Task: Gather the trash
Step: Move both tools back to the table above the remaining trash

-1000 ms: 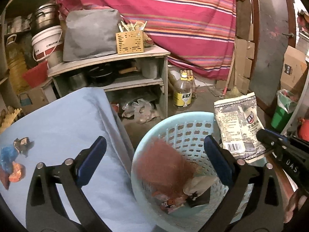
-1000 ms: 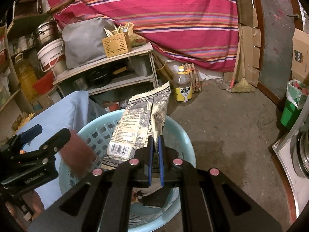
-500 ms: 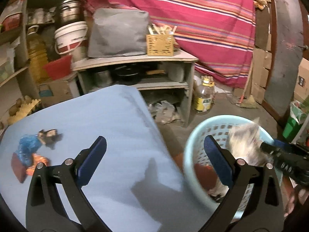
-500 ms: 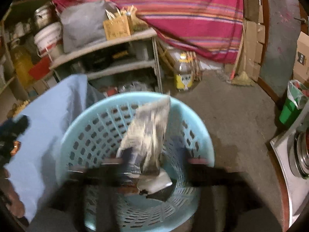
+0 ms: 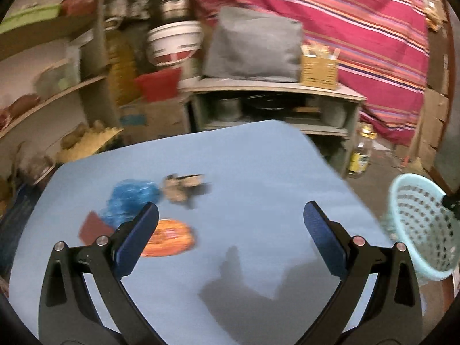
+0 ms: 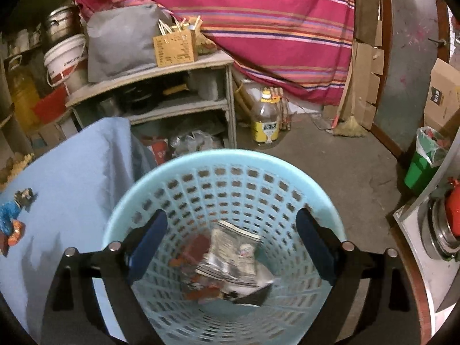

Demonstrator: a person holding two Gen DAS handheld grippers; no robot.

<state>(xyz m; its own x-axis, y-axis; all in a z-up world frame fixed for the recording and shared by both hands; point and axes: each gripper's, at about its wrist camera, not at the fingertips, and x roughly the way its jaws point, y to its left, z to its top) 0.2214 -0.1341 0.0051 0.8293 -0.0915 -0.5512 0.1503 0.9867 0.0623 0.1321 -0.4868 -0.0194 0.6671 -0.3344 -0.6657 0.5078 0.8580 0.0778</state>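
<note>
- Left gripper [image 5: 230,221]: blue-padded fingers [image 5: 138,241] spread wide, nothing between them, hovering over the blue table [image 5: 258,172].
- Just beyond the left finger, trash lying on the table: orange wrapper [image 5: 169,237] partly hidden by the finger, dark red packet [image 5: 93,230], crumpled blue wrapper [image 5: 129,201], small tan and black scrap [image 5: 184,188]. All blurred; blue wrapper overlaps the red packet's edge.
- Gripper shadow falls on the cloth in front of the fingers.
- Right gripper [image 6: 231,241]: fingers [image 6: 314,247] spread apart, holding nothing, over the mouth of the light blue basket [image 6: 224,158].
- Inside the basket, at the bottom: printed white snack bag [image 6: 230,253] on top of reddish wrappers [image 6: 198,247] and a dark piece; it lies free, clear of both fingers.
- Basket stands on the floor just beside the table's draped edge [image 6: 120,149]; in the left wrist view it shows at the far right [image 5: 417,230].
- Same table trash seen small at the right wrist view's left edge [image 6: 11,218].
- Behind: grey shelf unit [image 6: 161,80] with grey bag, wooden holder, white bucket; oil bottle [image 6: 266,120] on the floor; striped red cloth [image 6: 258,14]; green bin [image 6: 419,169] at right.
</note>
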